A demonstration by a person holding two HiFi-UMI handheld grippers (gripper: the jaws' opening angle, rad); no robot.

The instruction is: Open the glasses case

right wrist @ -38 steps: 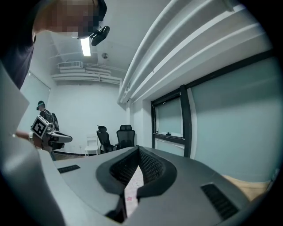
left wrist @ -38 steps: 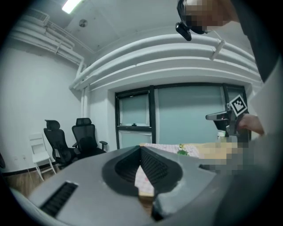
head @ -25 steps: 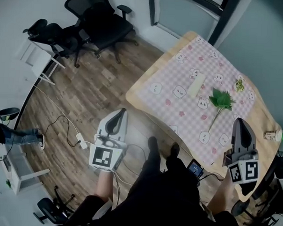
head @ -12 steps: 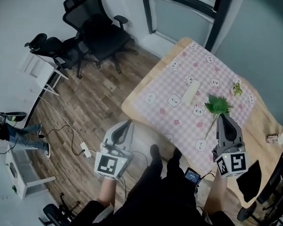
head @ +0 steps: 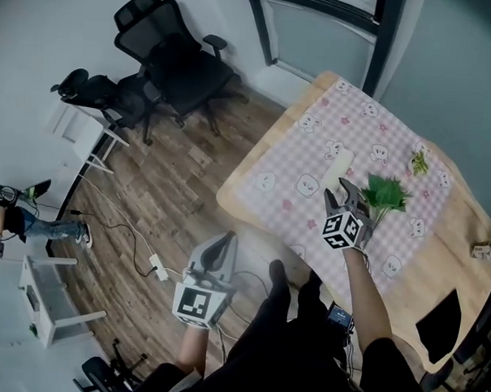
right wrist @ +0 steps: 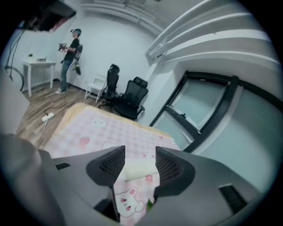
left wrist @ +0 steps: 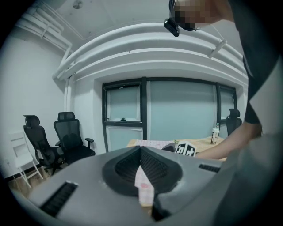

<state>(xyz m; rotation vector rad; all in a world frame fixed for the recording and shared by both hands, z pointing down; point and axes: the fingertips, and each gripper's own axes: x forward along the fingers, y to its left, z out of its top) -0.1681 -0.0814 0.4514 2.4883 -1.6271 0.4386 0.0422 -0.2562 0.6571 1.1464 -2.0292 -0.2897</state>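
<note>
The cream glasses case (head: 339, 163) lies shut on the pink checked cloth (head: 313, 145) of the wooden table. My right gripper (head: 345, 190) hovers just at its near end, jaws opening. In the right gripper view the case (right wrist: 138, 169) shows in the gap between the spread fingers (right wrist: 110, 164), and the pads do not touch it. My left gripper (head: 225, 241) hangs off the table's near left side, above the wood floor, with its jaws together and nothing in them. In the left gripper view the left gripper (left wrist: 140, 152) points level toward the table.
A green leaf sprig (head: 385, 191) lies just right of the right gripper, and a smaller green bit (head: 419, 162) sits farther back. A small bottle (head: 485, 250) stands at the table's right edge. Black office chairs (head: 182, 58) stand at the back left. A cable (head: 130, 235) runs across the floor.
The right gripper swung down and left from the table's near right edge to the case, rolled over, and its jaws came apart. The left gripper drifted slightly right and lower.
</note>
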